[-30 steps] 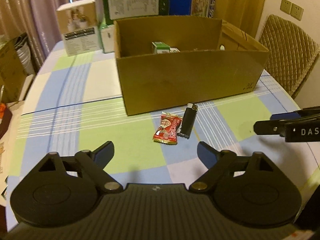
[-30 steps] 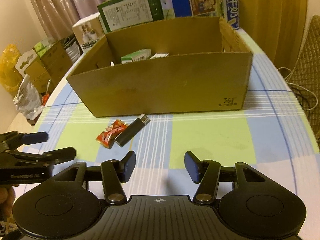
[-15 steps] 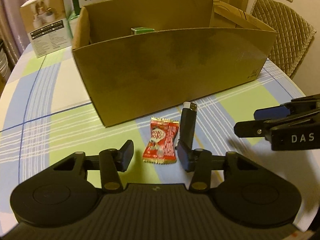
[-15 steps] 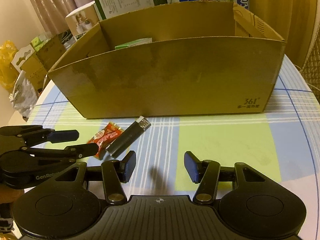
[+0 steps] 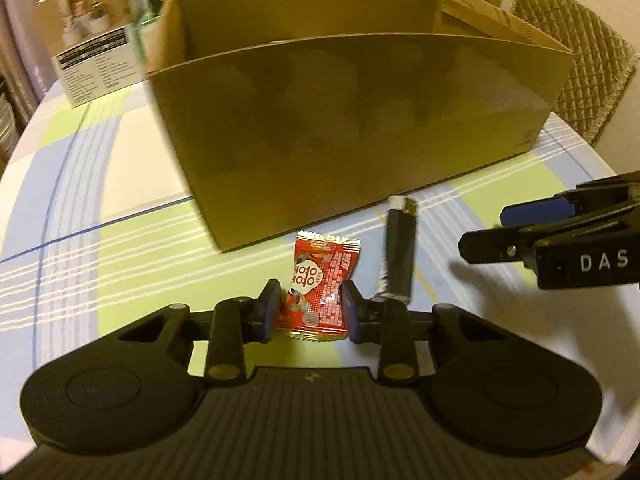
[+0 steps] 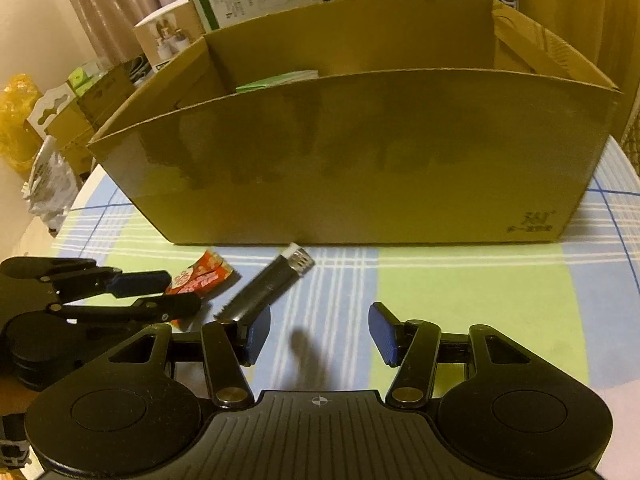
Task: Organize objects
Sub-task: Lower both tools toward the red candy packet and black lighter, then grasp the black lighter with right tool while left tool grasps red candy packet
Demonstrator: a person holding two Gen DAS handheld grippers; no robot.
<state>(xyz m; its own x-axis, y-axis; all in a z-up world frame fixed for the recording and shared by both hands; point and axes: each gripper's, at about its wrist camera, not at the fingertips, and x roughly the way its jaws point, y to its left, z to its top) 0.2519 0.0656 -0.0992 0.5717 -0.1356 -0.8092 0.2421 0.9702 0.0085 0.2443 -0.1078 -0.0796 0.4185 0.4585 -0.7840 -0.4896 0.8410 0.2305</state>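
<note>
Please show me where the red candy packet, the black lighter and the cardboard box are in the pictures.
red candy packet [image 5: 318, 286]: left wrist view, middle of the wrapper between the left tongs.
black lighter [image 6: 260, 290]: right wrist view, middle of its black body.
cardboard box [image 6: 360, 160]: right wrist view, its front wall.

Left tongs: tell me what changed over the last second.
The left tongs moved forward toward the cardboard box and narrowed from wide open to closed around the red candy packet. The right tongs also advanced, still open. Packet and black lighter lie where they were.
</note>
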